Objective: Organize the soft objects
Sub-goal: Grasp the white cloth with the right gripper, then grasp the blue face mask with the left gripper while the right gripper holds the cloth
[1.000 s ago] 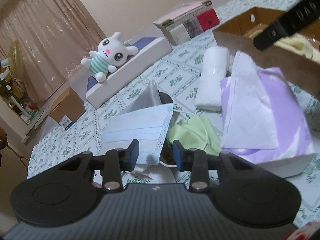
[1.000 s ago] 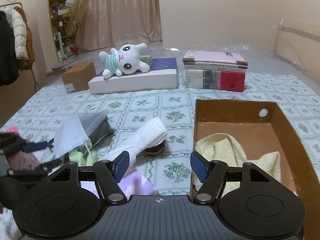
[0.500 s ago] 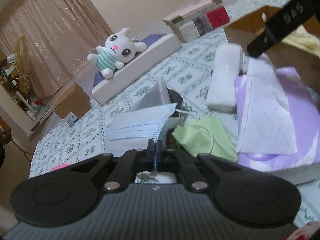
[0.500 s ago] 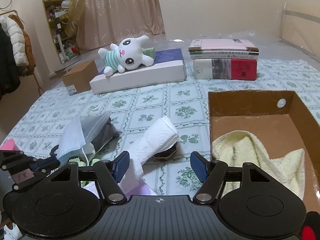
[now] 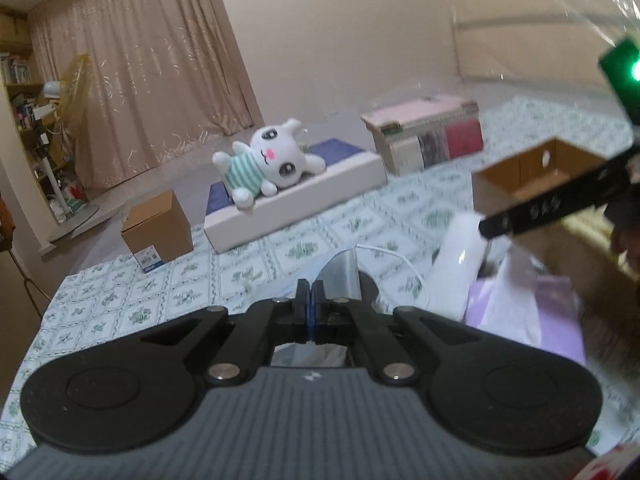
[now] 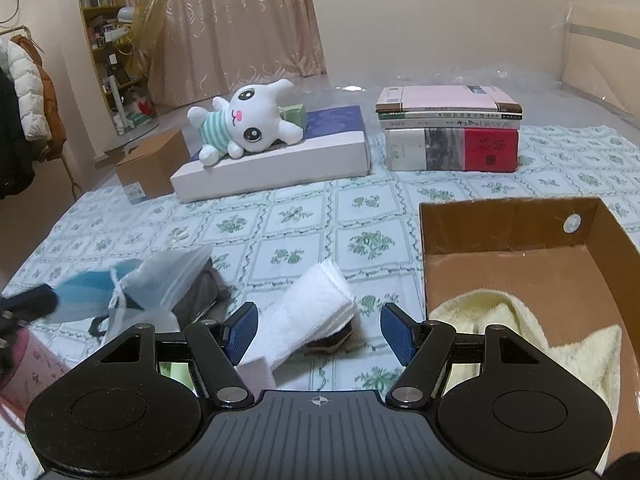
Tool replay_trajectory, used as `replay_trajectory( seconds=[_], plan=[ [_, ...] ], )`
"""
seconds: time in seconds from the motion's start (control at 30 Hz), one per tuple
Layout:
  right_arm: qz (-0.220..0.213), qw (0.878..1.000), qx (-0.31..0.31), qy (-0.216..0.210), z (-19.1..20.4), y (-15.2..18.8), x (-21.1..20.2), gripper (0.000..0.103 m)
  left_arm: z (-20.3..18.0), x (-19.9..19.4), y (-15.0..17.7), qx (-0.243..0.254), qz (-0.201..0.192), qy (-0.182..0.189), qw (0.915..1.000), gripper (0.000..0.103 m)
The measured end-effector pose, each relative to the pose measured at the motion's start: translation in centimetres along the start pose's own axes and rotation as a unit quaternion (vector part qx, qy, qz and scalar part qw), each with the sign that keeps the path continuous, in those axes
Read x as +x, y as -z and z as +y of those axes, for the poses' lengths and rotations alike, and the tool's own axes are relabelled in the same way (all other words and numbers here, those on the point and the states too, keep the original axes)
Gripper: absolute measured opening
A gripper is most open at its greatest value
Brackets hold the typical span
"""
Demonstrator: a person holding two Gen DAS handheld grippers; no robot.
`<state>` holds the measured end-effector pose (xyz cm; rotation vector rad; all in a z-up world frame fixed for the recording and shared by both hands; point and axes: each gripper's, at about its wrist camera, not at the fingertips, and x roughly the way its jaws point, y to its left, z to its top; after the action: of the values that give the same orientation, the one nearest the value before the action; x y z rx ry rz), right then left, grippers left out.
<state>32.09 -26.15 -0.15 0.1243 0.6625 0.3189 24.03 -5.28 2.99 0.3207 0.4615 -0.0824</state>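
My left gripper (image 5: 310,292) is shut on the blue face mask (image 6: 84,292) and holds it lifted off the bed; in the left wrist view only a blue sliver shows between the pads. A clear plastic bag (image 6: 172,276) and a rolled white towel (image 6: 316,312) lie beside it. My right gripper (image 6: 318,334) hangs open over the towel's near end, with nothing gripped. The brown cardboard box (image 6: 508,216) at the right holds a yellow towel (image 6: 520,328). A purple tissue pack (image 5: 540,312) lies near the box.
A white plush bunny (image 6: 244,124) lies on a flat white box (image 6: 280,164) at the back. A stack of books (image 6: 448,132) stands to its right, a small cardboard carton (image 6: 152,164) to its left. A green-patterned sheet (image 6: 360,204) covers the bed.
The left jaws closed on the blue mask, then rose and rolled, taking the mask up off the pile. The right gripper drifted sideways a little and stayed open.
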Motion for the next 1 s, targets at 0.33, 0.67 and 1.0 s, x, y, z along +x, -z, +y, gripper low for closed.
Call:
replay_trajectory(
  seconds=[0.33,0.67,1.0],
  plan=[
    [0.044,0.999,-0.002,-0.004,0.2,-0.7,4.1,0.068,1.2,-0.7,-1.3,-0.03,-0.017,0.015,0.9993,0.0],
    [0.039,0.999,0.035,-0.001,-0.1,-1.0,4.1,0.013,1.8,-1.2,-1.6,-0.037,-0.022,0.019,0.9989,0.0],
    [-0.032,0.999,0.002,-0.017,2.7,-3.3,-1.3,0.003,2.8,-3.6,-3.4,-0.038,-0.037,0.023,0.9983,0.0]
  ],
)
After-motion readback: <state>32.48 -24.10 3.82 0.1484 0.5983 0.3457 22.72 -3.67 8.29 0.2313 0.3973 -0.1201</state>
